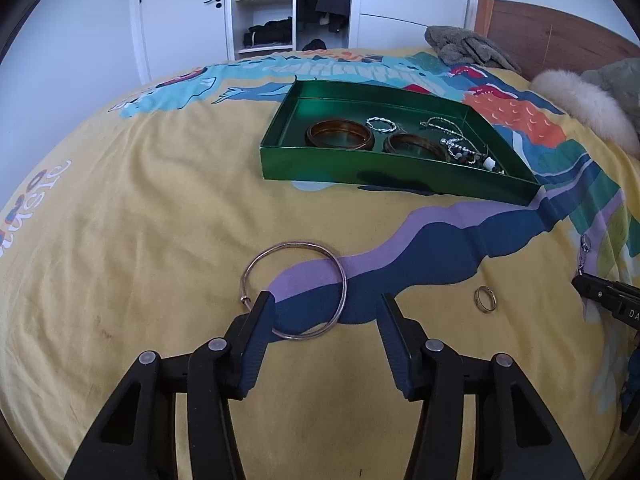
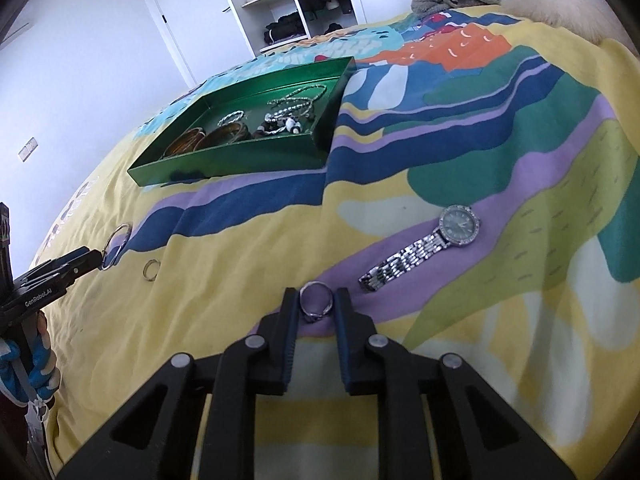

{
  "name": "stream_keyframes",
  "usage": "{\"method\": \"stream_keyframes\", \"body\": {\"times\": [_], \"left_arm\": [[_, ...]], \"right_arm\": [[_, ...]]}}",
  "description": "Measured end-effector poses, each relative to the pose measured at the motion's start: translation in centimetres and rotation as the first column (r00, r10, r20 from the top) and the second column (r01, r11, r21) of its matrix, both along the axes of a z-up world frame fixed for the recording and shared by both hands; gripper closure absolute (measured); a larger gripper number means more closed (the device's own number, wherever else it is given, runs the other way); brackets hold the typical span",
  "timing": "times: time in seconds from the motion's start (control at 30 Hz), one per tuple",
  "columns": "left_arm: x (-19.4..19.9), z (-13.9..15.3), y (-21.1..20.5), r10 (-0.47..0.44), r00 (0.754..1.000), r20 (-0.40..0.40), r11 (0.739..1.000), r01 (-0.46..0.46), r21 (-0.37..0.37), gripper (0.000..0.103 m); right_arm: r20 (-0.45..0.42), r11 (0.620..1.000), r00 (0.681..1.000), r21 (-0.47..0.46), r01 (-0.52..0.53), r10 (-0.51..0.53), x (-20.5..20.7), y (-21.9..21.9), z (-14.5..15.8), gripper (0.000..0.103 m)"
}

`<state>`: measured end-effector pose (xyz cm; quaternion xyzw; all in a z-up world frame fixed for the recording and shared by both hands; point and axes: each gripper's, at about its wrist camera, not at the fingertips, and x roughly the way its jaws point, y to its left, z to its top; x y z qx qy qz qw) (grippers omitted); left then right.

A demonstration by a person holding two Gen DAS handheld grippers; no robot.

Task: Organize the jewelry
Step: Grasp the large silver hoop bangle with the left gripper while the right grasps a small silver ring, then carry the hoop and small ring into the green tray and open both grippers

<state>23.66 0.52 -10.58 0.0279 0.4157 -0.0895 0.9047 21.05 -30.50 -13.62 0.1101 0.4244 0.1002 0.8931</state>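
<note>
Standing by the bed: the left gripper point(image 1: 326, 306) has its jaws wide apart, straddling the near side of a thin metal bangle point(image 1: 294, 290) that lies flat on the yellow duvet point(image 1: 140, 220). The right gripper point(image 2: 316, 300) has its jaws nearly together with a silver ring point(image 2: 316, 300) sitting between them; looks pinched, but I can't tell if there's real pressure yet. Handling, by my guess: bangle is light, stiff, thin wire w/ a small clasp at approx 8 o'clock, so it could slide or tip; best to nip the rim across its thickness, not the whole hoop. The ring is tiny, hard and slick, prob. pops out if squeezed off-centre, and the soft duvet gives under it. Counts: 1 bangle and 1 gold band ring point(image 1: 485, 299) loose at 3 o'clock from the bangle, 1 silver ring, 1 green-faced wristwatch point(image 2: 424, 254) at 2 o'clock from the right gripper. The green tray point(image 1: 396, 178), at 12 o'clock, holds 2 brown bangles point(image 1: 340, 135), 1 twisted silver bracelet point(image 1: 382, 124), plus a tangle of chains and beads I can't count.
</note>
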Motion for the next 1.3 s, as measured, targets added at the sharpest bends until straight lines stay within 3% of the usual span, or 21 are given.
{"method": "stream_keyframes", "body": {"times": [0.13, 0.27, 0.57, 0.67, 0.87, 1.3], "left_arm": [[1.5, -1.3, -0.8, -0.031, 0.999, -0.045, 0.999, 0.032, 0.019, 0.065], [2.4, -2.2, -1.0, -0.048, 0.996, -0.078, 0.998, 0.052, 0.041, 0.066], [3.3, -2.8, -0.7, -0.097, 0.984, -0.149, 0.995, 0.098, 0.002, 0.067], [3.3, -2.8, 0.1, -0.096, 0.982, -0.165, 0.995, 0.09, -0.042, 0.074], [2.6, -2.4, 0.7, -0.083, 0.982, -0.169, 0.995, 0.074, -0.061, 0.099], [0.0, 0.0, 3.6, -0.01, 0.993, -0.119, 0.98, -0.014, -0.197, 0.099]], "right_arm": [[0.006, 1.0, 1.0, 0.013, 0.002, -0.002, 0.0, -0.1, -0.1, 0.087], [0.006, 1.0, 1.0, 0.015, 0.002, -0.002, -0.1, -0.1, -0.2, 0.087], [0.003, 1.0, 1.0, 0.013, -0.006, 0.006, 0.1, 0.0, -0.3, 0.087], [0.001, 1.0, 1.0, 0.017, -0.006, 0.006, 0.1, 0.0, -0.3, 0.087], [0.003, 1.0, 1.0, 0.015, -0.002, 0.002, 0.0, 0.2, -0.1, 0.087], [0.04, 1.0, 0.999, -0.001, -0.015, 0.015, -2.8, 1.5, 2.2, 0.087]]}}
